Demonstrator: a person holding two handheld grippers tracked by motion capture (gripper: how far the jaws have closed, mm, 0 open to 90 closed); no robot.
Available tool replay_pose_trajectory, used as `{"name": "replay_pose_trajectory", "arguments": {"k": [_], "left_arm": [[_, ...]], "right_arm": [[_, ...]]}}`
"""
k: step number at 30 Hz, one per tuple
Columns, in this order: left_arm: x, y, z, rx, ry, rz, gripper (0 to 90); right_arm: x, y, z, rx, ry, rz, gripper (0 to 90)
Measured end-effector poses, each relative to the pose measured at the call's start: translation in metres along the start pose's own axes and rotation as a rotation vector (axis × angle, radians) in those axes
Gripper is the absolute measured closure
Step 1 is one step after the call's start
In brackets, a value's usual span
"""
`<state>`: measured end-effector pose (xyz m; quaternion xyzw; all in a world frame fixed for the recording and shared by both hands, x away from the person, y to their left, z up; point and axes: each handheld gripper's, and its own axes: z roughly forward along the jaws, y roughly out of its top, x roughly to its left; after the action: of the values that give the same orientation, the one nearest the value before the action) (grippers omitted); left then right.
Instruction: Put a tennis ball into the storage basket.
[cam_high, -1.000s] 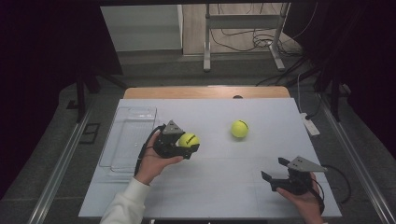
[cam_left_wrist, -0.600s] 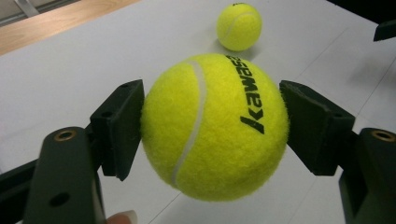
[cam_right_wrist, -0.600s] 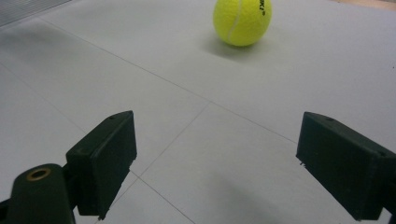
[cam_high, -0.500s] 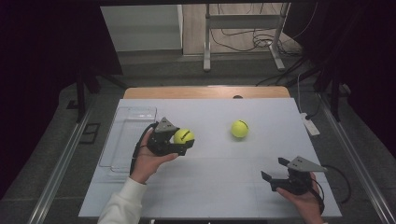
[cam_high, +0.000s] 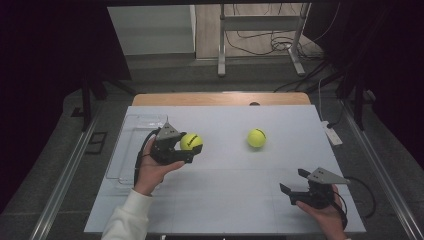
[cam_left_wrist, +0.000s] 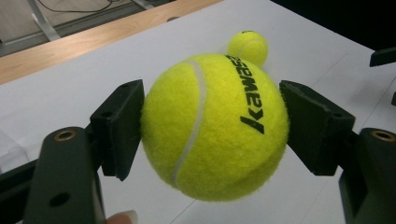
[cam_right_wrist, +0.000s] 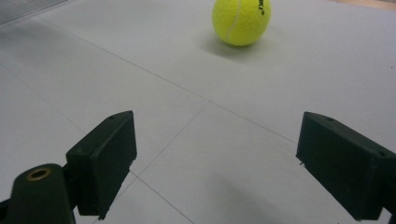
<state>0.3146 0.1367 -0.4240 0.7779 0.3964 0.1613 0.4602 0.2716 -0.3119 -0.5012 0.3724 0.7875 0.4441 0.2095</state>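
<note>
My left gripper (cam_high: 192, 147) is shut on a yellow tennis ball (cam_high: 191, 141), held above the white table (cam_high: 225, 200) at its left. In the left gripper view the held tennis ball (cam_left_wrist: 215, 126) sits squeezed between both black jaws, its black lettering facing right. A second tennis ball (cam_high: 256, 138) lies free on the table right of centre; the left gripper view shows that second ball (cam_left_wrist: 248, 46) farther off, and so does the right gripper view (cam_right_wrist: 241, 21). My right gripper (cam_high: 295, 182) rests low near the front right corner, open, with bare table between its jaws (cam_right_wrist: 212, 158).
A clear plastic tray (cam_high: 131, 132) lies along the table's left side, just left of my left hand. A wooden strip (cam_high: 220, 99) edges the table's far side. A white power strip (cam_high: 332, 135) hangs by the right edge.
My left gripper has carried its tennis ball a little to the left, toward the tray. The free ball and my right gripper have stayed put.
</note>
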Motion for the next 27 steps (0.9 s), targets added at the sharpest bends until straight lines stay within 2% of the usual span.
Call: {"name": "replay_pose_trajectory", "arguments": {"k": [13, 27], "left_arm": [[0.011, 0.000, -0.011, -0.032, 0.020, -0.029, 27.1], [0.024, -0.002, -0.021, -0.060, 0.062, -0.066, 27.1]], "right_arm": [[0.000, 0.000, 0.000, 0.000, -0.004, -0.003, 12.3], [-0.001, 0.000, -0.001, 0.000, -0.003, -0.001, 12.3]]}}
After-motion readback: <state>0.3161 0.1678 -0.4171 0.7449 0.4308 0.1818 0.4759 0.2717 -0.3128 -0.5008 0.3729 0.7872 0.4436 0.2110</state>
